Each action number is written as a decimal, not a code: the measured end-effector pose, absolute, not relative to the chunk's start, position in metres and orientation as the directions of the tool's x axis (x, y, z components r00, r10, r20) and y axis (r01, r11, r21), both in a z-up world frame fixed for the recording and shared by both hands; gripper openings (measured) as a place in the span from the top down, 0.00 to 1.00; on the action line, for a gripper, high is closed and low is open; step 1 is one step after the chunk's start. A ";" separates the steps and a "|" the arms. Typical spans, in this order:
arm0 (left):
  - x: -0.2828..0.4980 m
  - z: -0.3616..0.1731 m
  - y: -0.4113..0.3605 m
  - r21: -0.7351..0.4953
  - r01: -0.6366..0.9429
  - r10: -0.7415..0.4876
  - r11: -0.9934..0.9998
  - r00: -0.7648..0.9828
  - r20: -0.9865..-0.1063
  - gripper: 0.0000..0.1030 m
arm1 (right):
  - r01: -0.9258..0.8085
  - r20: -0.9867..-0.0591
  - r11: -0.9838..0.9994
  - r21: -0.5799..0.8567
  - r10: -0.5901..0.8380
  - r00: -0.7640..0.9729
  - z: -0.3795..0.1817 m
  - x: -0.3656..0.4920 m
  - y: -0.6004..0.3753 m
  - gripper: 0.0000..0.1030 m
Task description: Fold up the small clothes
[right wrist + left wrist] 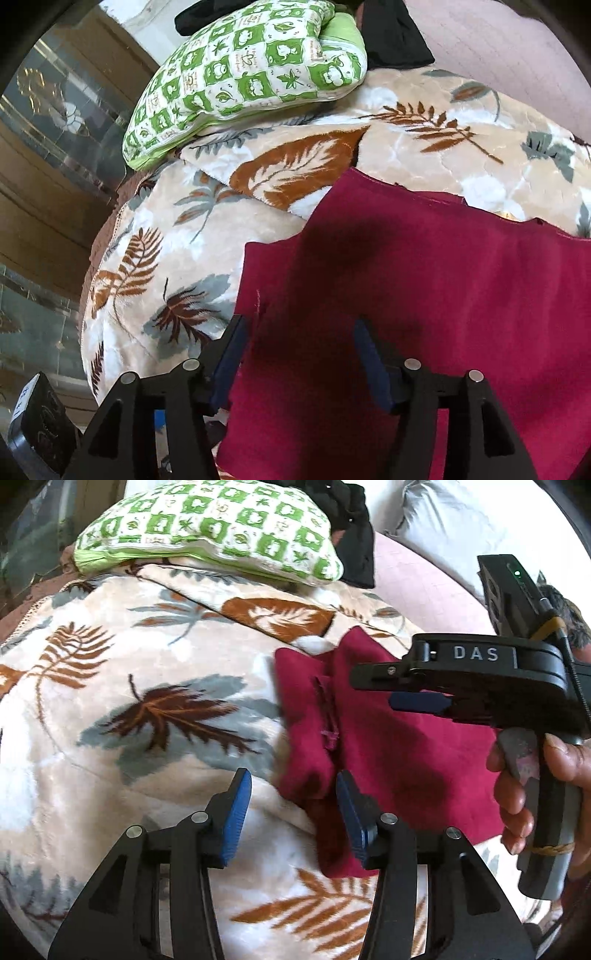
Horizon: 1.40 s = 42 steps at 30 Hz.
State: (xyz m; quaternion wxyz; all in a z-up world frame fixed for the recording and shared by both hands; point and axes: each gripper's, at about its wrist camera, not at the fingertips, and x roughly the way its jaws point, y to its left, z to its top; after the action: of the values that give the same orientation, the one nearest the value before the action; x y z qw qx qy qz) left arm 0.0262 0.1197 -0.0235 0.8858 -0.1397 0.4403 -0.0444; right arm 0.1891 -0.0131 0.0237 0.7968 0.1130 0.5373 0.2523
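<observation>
The maroon garment (388, 746) lies on the leaf-print blanket (122, 686) in front of me, bunched along one edge where a seam ridge runs down it, with flatter cloth spreading away toward my right. I judge the folding only partly done: one side looks turned in, but the piece is not yet a neat, squared bundle, and more folds and smoothing remain. My left gripper (293, 812) hangs just above the garment's near corner with its blue pads spread well apart, holding nothing; whether one pad brushes the cloth I cannot tell. My right gripper (299, 362) sits low over the flatter part of the garment, its jaws also wide apart with cloth between them, not pinched. Beyond the garment a green-checked pillow (207, 531) rests on the blanket, with dark clothing (354, 524) heaped behind it.
</observation>
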 end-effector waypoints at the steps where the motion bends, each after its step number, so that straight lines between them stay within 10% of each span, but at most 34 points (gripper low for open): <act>1: 0.028 -0.025 0.121 -0.286 -0.049 -0.199 0.957 0.606 -0.770 0.54 | -0.277 -0.800 0.848 0.452 0.523 0.295 0.023 0.189 -0.013 0.42; 27: 0.041 -0.028 0.119 -0.350 -0.036 -0.266 0.936 0.579 -0.770 0.53 | -0.253 -0.777 0.851 0.460 0.524 0.348 0.030 0.191 -0.030 0.42; 42: 0.031 -0.037 0.137 -0.456 -0.058 -0.364 0.888 0.517 -0.775 0.49 | -0.373 -0.906 0.900 0.224 0.334 0.260 0.000 0.204 0.066 0.19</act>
State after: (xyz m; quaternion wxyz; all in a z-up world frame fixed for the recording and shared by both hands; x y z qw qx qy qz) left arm 0.0313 0.1368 -0.0368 0.8430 -0.2184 0.4832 -0.0909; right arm 0.2045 0.0664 0.0002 0.7937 -0.0174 0.5659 0.2226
